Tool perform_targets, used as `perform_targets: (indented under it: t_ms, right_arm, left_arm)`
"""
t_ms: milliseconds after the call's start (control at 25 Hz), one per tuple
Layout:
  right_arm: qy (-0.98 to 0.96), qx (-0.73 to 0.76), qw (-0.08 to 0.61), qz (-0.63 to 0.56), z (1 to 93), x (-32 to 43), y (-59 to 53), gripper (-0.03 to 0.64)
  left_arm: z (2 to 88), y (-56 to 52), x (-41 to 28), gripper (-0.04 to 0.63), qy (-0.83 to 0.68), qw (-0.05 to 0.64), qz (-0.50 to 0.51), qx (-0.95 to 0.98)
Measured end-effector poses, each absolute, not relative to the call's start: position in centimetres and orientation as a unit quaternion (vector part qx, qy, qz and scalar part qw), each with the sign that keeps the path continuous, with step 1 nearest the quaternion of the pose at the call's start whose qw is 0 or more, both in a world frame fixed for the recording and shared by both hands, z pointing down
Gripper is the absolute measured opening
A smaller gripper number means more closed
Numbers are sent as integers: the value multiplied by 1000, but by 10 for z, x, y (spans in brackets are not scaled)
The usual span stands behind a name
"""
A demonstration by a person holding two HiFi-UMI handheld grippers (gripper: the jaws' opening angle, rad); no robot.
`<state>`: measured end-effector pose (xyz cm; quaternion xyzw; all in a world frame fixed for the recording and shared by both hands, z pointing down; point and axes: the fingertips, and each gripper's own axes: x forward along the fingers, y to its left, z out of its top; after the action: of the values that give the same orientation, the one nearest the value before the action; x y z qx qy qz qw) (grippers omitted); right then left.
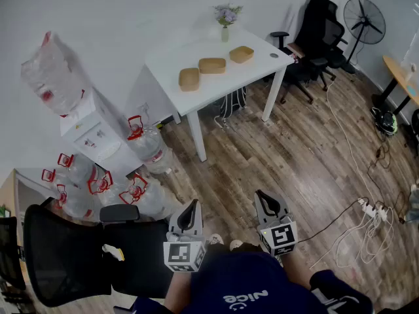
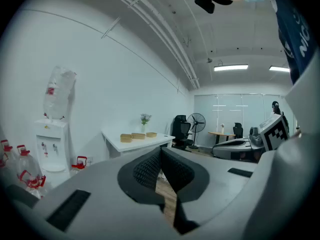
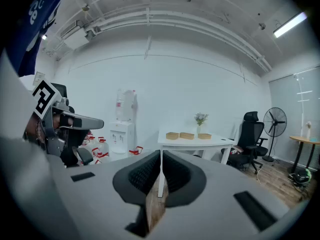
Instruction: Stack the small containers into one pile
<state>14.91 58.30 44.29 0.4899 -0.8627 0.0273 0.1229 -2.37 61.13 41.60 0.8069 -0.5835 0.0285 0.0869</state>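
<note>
Three small tan containers stand apart in a row on the white table point(image 1: 163, 61): left one point(image 1: 189, 78), middle one point(image 1: 212, 65), right one point(image 1: 241, 53). They also appear far off as a row point(image 2: 137, 136) in the left gripper view and as a row point(image 3: 188, 135) in the right gripper view. My left gripper point(image 1: 190, 212) and right gripper point(image 1: 265, 203) are held close to the body, far from the table. Both are shut with nothing between the jaws, left gripper point(image 2: 160, 154), right gripper point(image 3: 160, 156).
A vase of flowers point(image 1: 226, 18) stands at the table's back edge. A water dispenser point(image 1: 88, 126) and several water bottles point(image 1: 98, 182) are at the left. Black office chairs point(image 1: 317, 34), point(image 1: 78, 254), a fan point(image 1: 364, 19) and floor cables point(image 1: 370, 208) surround the wooden floor.
</note>
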Motion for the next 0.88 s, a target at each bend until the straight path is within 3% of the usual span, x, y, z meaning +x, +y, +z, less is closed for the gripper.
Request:
perform_targets:
  t_ms: [880]
  right_arm:
    - [-845, 515, 120, 79, 463, 117, 544, 55]
  left_arm:
    - [433, 563, -57, 18, -551, 113, 22, 826]
